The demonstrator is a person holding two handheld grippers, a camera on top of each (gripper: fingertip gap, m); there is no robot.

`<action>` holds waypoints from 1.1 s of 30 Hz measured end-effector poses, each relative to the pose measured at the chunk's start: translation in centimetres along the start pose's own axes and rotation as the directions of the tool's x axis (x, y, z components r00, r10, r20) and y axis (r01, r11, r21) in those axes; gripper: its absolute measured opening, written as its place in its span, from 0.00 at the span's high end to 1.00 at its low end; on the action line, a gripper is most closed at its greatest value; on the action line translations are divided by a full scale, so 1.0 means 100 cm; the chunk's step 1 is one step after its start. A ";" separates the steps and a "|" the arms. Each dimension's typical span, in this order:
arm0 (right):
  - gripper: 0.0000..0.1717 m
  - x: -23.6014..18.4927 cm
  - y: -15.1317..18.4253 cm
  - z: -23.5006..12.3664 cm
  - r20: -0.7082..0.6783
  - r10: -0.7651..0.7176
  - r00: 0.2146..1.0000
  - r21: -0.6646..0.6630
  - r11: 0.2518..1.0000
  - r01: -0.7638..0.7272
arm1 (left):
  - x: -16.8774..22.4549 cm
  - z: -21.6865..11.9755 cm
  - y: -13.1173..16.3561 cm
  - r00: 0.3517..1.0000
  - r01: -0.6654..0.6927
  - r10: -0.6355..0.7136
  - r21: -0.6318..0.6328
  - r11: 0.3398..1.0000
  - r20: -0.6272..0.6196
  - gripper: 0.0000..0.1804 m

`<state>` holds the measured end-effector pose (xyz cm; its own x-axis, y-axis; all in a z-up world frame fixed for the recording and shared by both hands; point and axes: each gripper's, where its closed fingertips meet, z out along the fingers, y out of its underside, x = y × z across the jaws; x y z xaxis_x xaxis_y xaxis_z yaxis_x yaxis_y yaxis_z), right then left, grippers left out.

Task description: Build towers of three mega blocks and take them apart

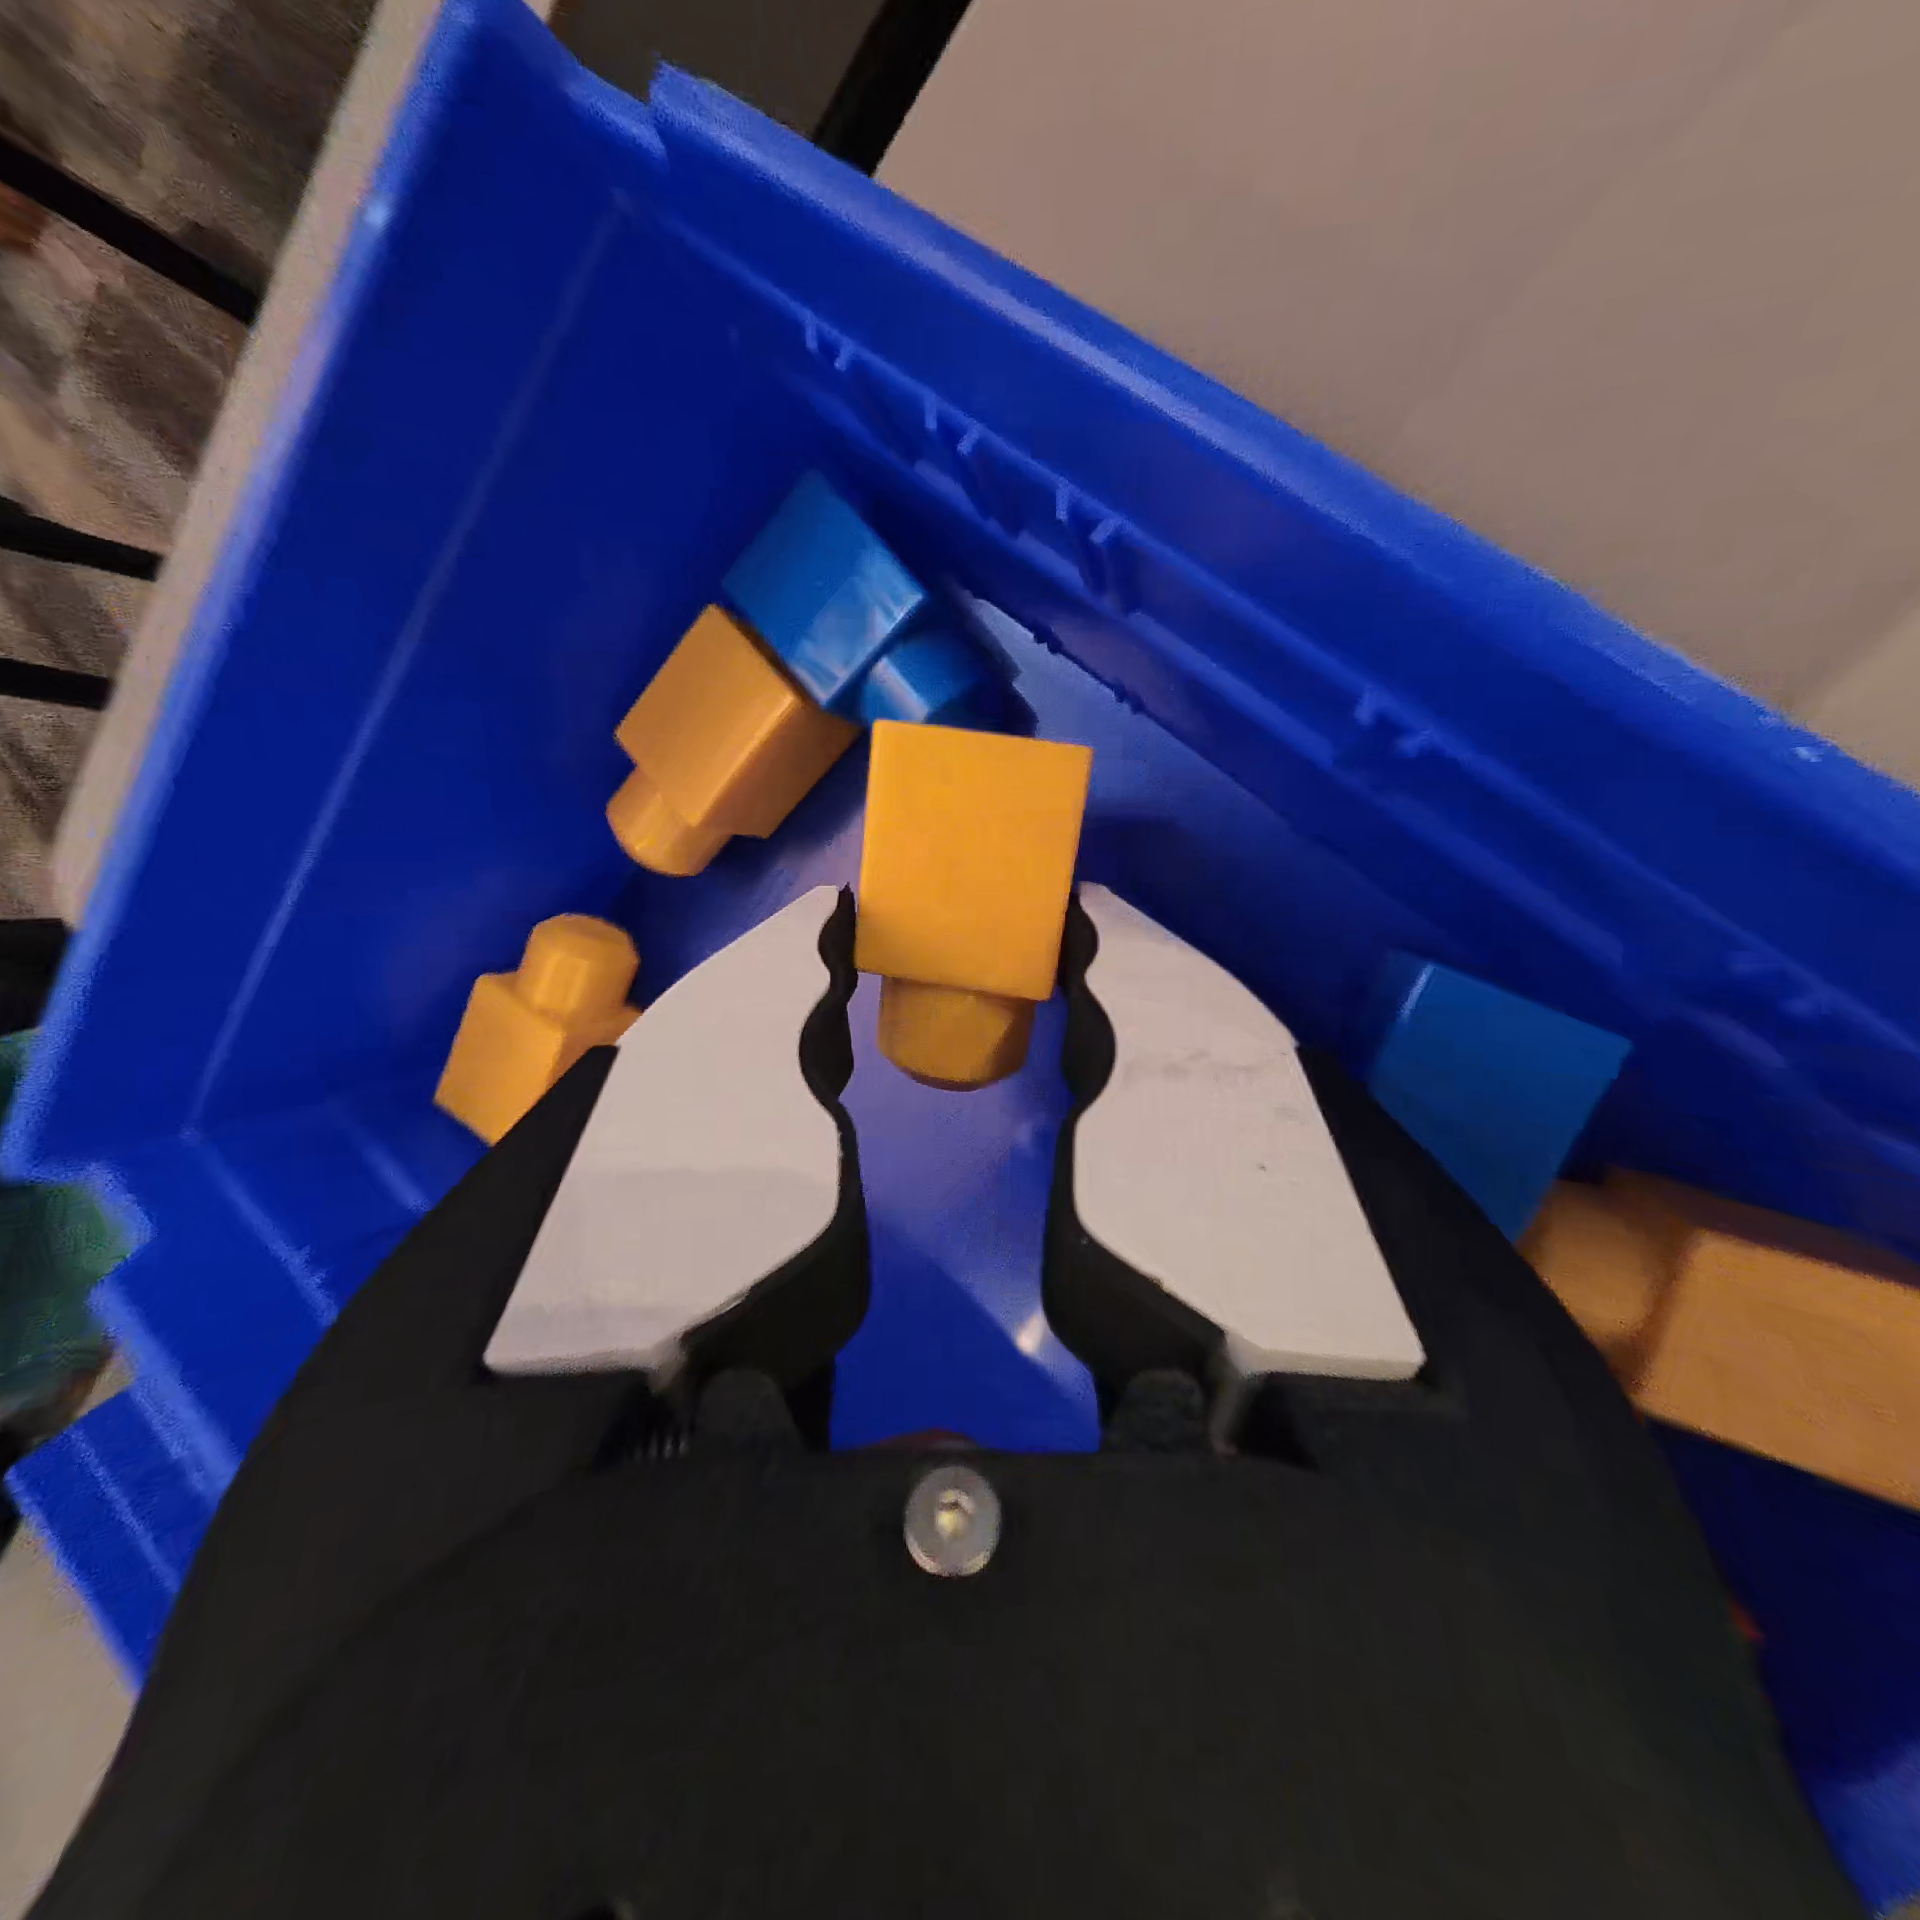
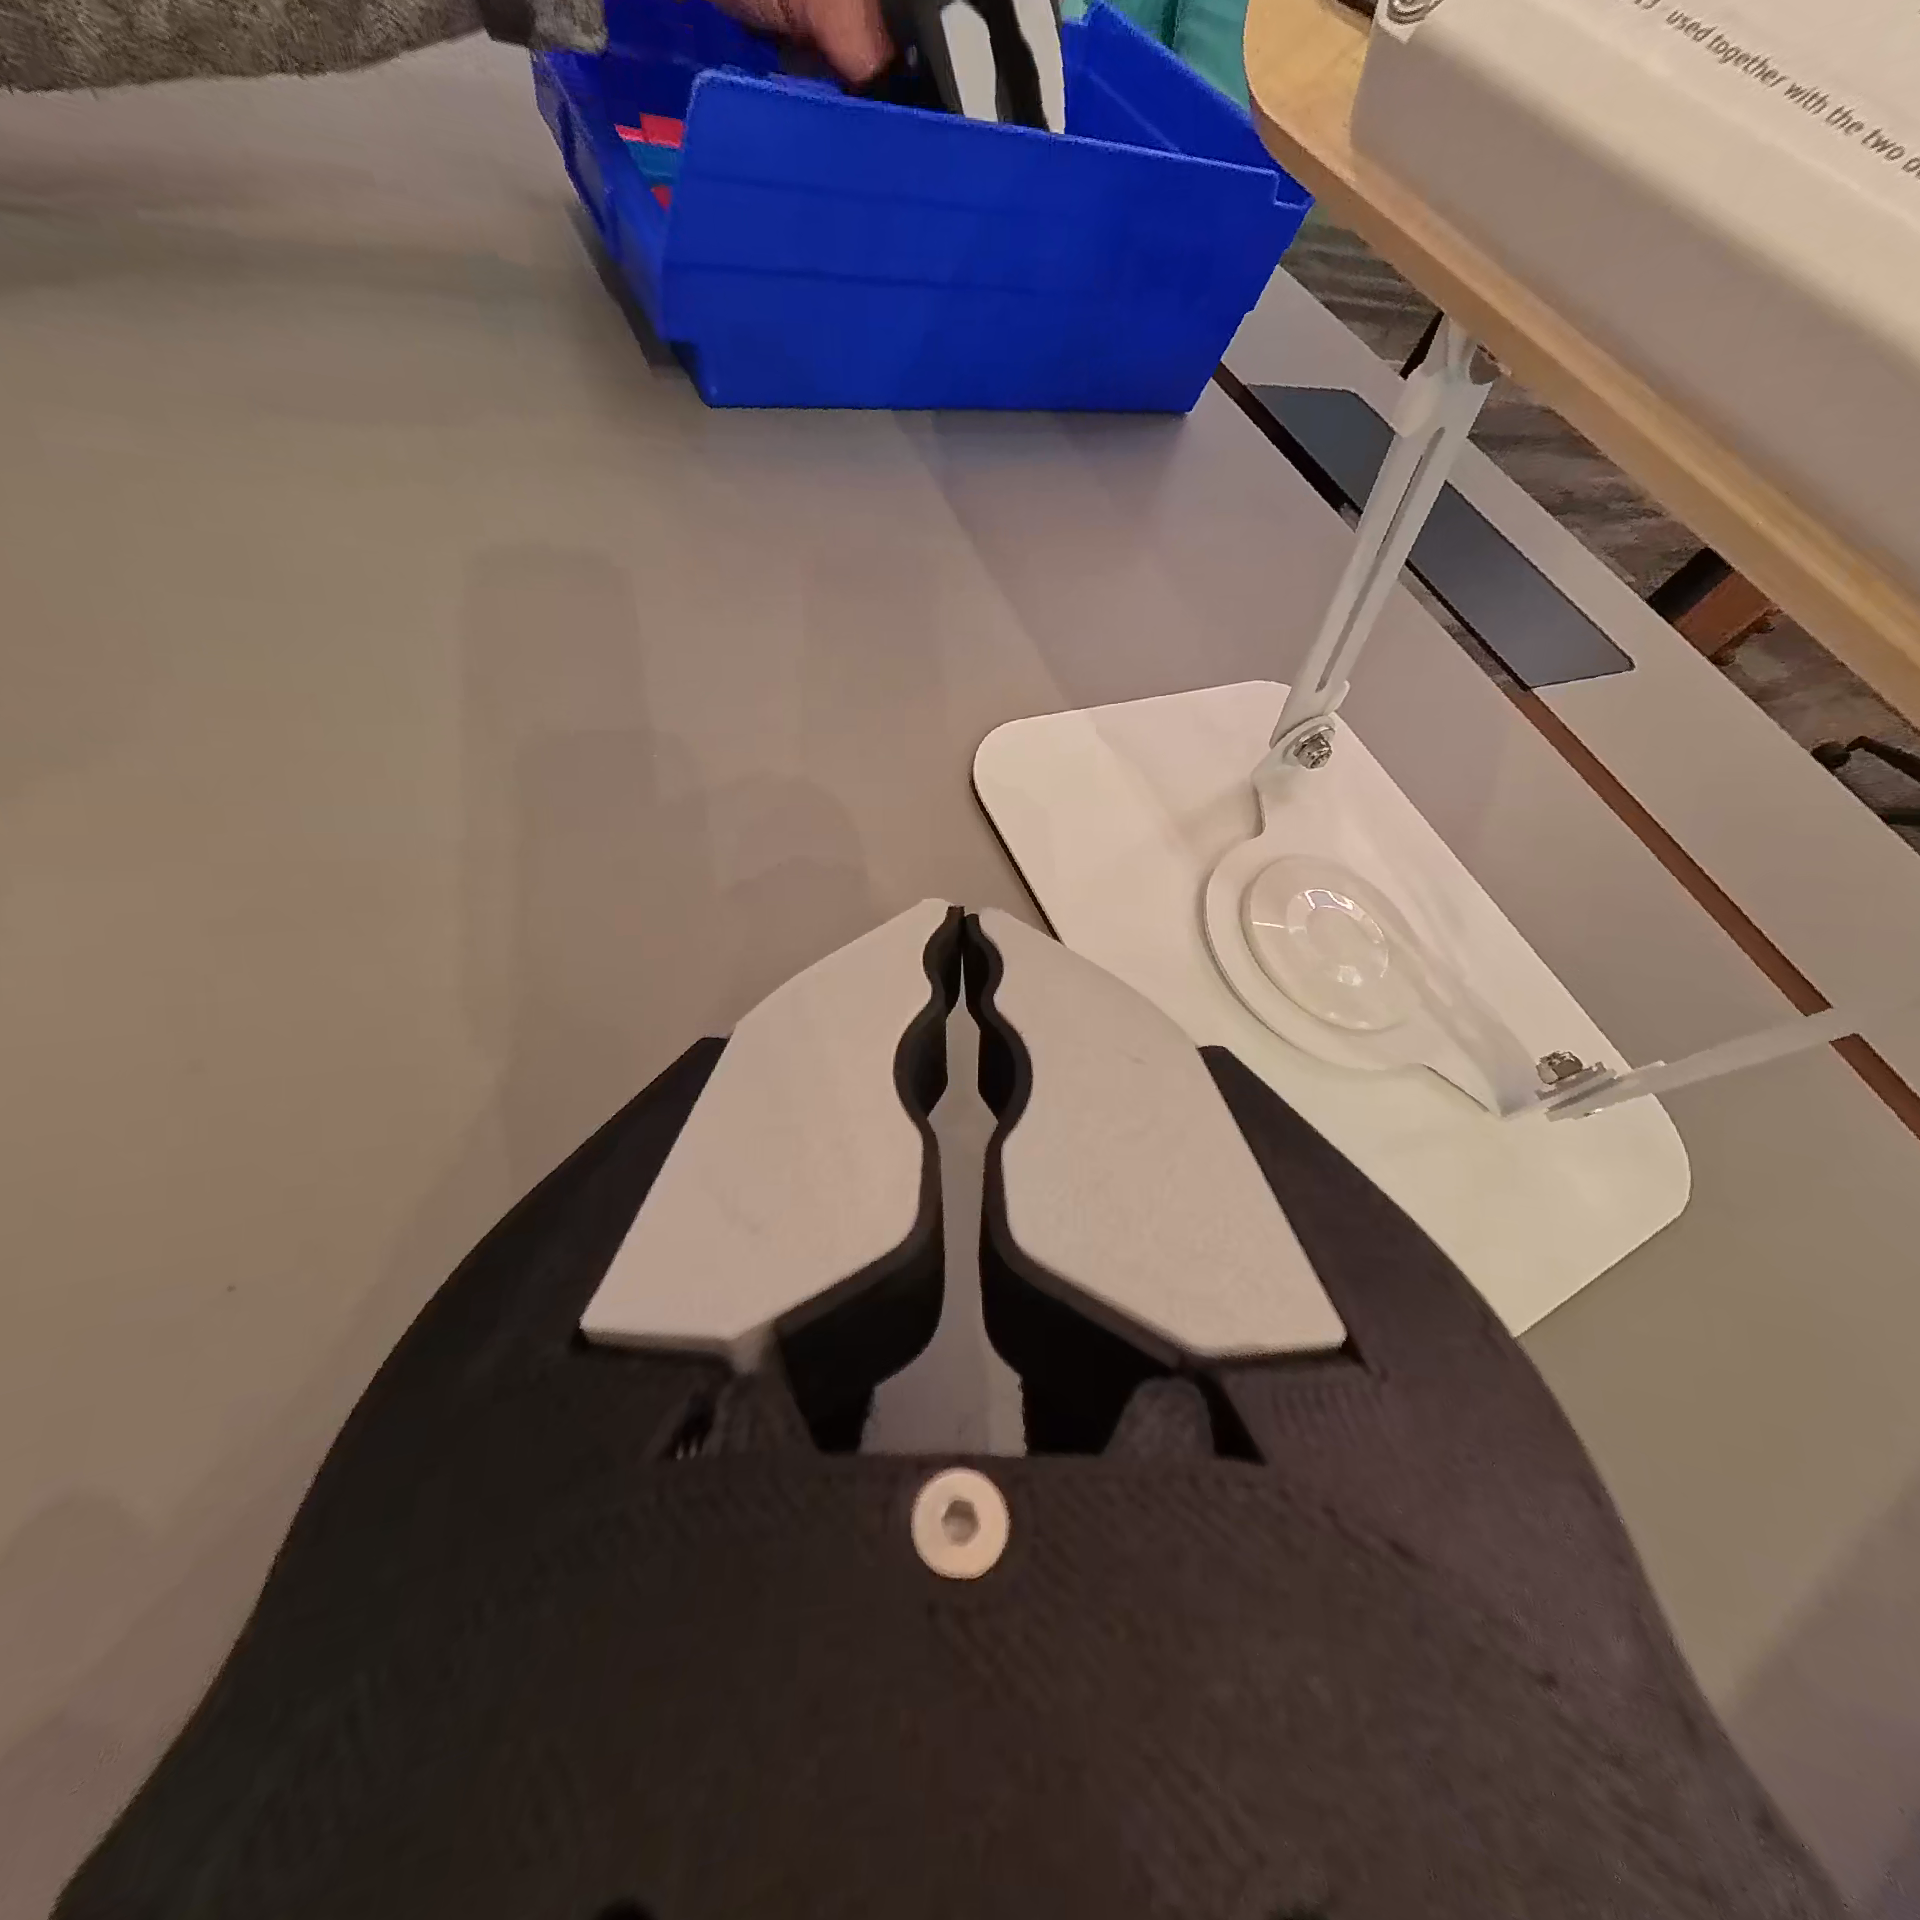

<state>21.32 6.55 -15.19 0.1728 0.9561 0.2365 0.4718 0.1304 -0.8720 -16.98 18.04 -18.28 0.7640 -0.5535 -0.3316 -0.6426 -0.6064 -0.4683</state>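
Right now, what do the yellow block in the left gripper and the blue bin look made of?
Yellow block: looks like smooth moulded plastic, with an even colour, soft sheen and crisp edges. Blue bin: seems rigid glossy plastic, with moulded ribs along its wall.

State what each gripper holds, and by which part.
The left gripper holds a yellow block inside the blue bin, pads on opposite sides of its square body near the stud end. The right gripper is shut, holding nothing.
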 end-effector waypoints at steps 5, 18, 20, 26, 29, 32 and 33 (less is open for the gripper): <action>1.00 -0.003 -0.001 0.000 0.008 -0.009 1.000 0.002 1.000 0.009 | -0.002 -0.057 -0.009 0.999 0.026 -0.031 0.111 0.993 0.043 0.80; 1.00 -0.005 -0.002 -0.001 0.017 -0.014 1.000 0.007 1.000 0.014 | 0.191 -0.153 -0.063 0.945 -0.126 0.221 0.357 0.926 -0.240 0.80; 1.00 -0.003 -0.002 -0.003 0.011 -0.011 1.000 0.009 1.000 0.011 | 0.235 -0.137 -0.064 0.916 -0.164 0.267 0.327 0.931 -0.301 0.80; 1.00 -0.003 -0.001 -0.003 0.015 -0.002 1.000 0.008 1.000 0.002 | 0.317 -0.086 -0.053 0.838 -0.296 0.363 0.220 0.929 -0.408 0.80; 1.00 -0.004 0.000 -0.003 0.019 -0.009 1.000 0.003 1.000 0.009 | 0.335 -0.079 -0.048 0.799 -0.342 0.393 0.193 0.919 -0.455 0.80; 1.00 -0.005 -0.001 -0.003 0.023 -0.011 1.000 0.004 1.000 0.011 | 0.347 -0.074 -0.044 0.770 -0.352 0.394 0.181 0.919 -0.502 0.80; 1.00 -0.005 -0.001 -0.003 0.024 -0.011 1.000 0.004 1.000 0.011 | 0.350 -0.073 -0.042 0.761 -0.357 0.395 0.177 0.917 -0.514 0.79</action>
<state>21.41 5.97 -15.06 0.1468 0.9607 0.2355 0.4699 0.1418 -0.8713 12.05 -2.93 -21.93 0.2976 -0.9545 -0.0165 -0.8516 -0.2576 -0.4565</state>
